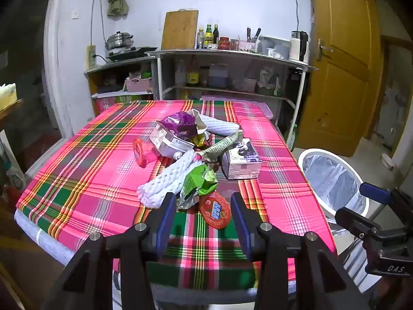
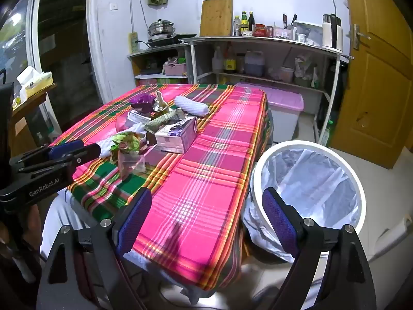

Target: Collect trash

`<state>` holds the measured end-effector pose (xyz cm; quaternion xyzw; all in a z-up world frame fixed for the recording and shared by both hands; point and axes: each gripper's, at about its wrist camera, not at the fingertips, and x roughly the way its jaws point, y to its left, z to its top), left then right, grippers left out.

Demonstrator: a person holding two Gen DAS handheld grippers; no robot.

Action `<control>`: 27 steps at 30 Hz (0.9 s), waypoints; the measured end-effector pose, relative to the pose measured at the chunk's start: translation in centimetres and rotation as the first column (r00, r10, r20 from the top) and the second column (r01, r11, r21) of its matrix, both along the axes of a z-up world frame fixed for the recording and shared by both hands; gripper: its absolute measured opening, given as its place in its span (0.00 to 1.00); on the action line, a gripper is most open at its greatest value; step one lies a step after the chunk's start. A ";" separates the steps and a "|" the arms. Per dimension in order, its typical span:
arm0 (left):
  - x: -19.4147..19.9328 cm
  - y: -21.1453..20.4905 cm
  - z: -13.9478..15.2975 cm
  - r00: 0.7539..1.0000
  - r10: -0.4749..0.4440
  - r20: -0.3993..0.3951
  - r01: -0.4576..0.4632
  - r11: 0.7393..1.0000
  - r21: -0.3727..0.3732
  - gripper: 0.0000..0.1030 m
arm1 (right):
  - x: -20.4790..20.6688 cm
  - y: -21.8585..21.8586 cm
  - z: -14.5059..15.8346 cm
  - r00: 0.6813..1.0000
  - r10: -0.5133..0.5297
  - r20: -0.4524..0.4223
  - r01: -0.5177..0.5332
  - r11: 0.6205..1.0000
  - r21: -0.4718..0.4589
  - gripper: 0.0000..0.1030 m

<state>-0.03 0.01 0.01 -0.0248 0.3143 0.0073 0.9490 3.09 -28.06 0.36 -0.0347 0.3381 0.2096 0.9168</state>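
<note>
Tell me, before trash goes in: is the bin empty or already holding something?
Empty as far as visible: the bin shows only its clear liner inside; its bottom is partly hidden.

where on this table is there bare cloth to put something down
Bare cloth runs along the table's right side, between the purple box and the edge by the bin. The left side beyond the red lid is bare too. The middle is crowded with wrappers.

Home kitchen: stove pot (image 1: 119,40), condiment shelves (image 1: 232,54).
</note>
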 end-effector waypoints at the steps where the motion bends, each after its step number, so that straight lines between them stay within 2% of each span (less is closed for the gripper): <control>1: 0.0 0.0 0.0 1.000 0.000 -0.002 0.000 1.000 0.004 0.42 | 0.0 0.0 0.0 1.000 0.000 0.002 0.000 1.000 0.000 0.85; 17: -0.4 2.0 0.6 1.000 -0.008 0.001 0.008 1.000 -0.023 0.42 | -0.5 0.1 0.3 1.000 0.002 0.010 -0.002 1.000 0.004 0.85; 19: -0.6 -0.4 0.6 1.000 -0.020 0.007 0.020 1.000 0.007 0.42 | -0.5 0.0 0.4 1.000 0.003 0.010 -0.003 1.000 0.005 0.85; 27: -0.7 -0.6 0.7 1.000 -0.021 0.009 0.021 1.000 0.007 0.42 | -0.6 0.0 0.6 1.000 0.002 0.013 -0.002 1.000 0.005 0.85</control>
